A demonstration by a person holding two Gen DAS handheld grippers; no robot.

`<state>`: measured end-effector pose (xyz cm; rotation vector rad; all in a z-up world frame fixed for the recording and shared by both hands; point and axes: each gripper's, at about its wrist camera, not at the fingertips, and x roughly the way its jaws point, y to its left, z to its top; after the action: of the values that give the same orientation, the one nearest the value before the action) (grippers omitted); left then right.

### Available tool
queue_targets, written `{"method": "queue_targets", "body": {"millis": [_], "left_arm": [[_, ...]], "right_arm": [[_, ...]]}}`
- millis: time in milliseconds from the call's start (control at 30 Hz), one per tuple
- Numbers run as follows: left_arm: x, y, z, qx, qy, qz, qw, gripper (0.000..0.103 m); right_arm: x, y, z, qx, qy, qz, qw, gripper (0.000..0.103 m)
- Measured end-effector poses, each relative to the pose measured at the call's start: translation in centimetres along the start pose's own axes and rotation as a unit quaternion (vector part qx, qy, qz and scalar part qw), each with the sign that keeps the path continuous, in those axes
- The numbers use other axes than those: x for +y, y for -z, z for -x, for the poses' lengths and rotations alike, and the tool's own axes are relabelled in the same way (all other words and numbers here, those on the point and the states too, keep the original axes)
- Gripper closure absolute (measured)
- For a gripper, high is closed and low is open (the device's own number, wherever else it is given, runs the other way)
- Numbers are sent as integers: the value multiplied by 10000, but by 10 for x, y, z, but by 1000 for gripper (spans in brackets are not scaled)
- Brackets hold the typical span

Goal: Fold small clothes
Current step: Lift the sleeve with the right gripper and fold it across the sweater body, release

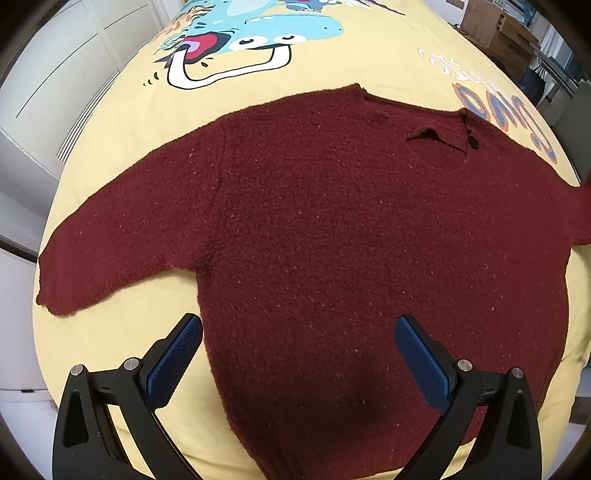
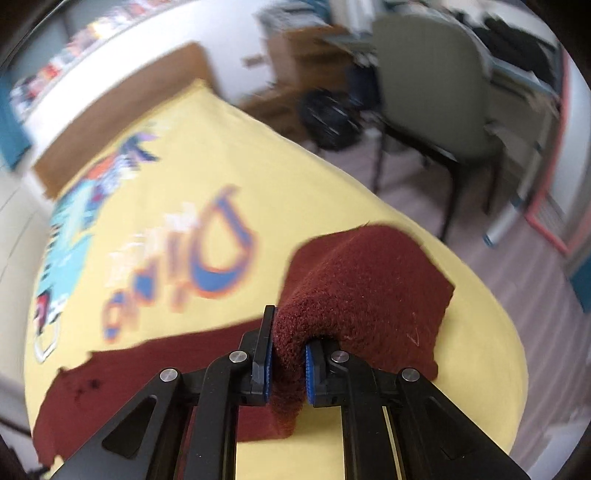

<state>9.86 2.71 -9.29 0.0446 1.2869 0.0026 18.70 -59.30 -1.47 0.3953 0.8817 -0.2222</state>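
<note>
A dark red knitted sweater point(image 1: 332, 229) lies spread flat on a yellow printed bedsheet point(image 1: 122, 122), its left sleeve stretched out to the side and its neckline toward the far right. My left gripper point(image 1: 298, 334) hovers above the sweater's lower body, open, with nothing between its blue pads. In the right wrist view my right gripper point(image 2: 288, 358) is shut on the sweater's sleeve point(image 2: 362, 280), which bunches up between the pads and drapes away from them, raised off the sheet. The rest of the sweater point(image 2: 122, 373) lies flat at the lower left.
The bed's yellow sheet point(image 2: 207, 177) carries a cartoon print and lettering. A grey chair point(image 2: 432, 92) and a dark bag point(image 2: 328, 118) stand on the floor beyond the bed's edge. White cupboards point(image 1: 55, 74) line the left side. Wooden furniture point(image 1: 495, 26) is at the far right.
</note>
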Motion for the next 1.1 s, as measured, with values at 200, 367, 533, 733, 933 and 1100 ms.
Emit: {"method": "queue_targets", "body": {"millis": [200, 367, 533, 733, 933, 1100], "left_arm": [[14, -8, 3, -190, 72, 57, 9998, 1], [27, -16, 7, -354, 192, 170, 9990, 1], [41, -17, 2, -347, 190, 244, 9989, 1], [52, -10, -2, -308, 217, 304, 9988, 1], [57, -4, -6, -269, 186, 283, 9991, 1], [61, 2, -5, -246, 154, 316, 9991, 1]], "right_arm": [[111, -5, 41, -265, -549, 726, 9955, 90], [205, 5, 47, -155, -1149, 1168, 9864, 90], [294, 46, 25, 315, -1599, 1605, 9735, 90], [351, 133, -24, 1323, -1762, 1972, 9553, 90], [364, 219, -62, 2208, -1699, 2218, 9344, 90], [357, 251, -78, 2514, -1508, 2192, 9306, 89]]}}
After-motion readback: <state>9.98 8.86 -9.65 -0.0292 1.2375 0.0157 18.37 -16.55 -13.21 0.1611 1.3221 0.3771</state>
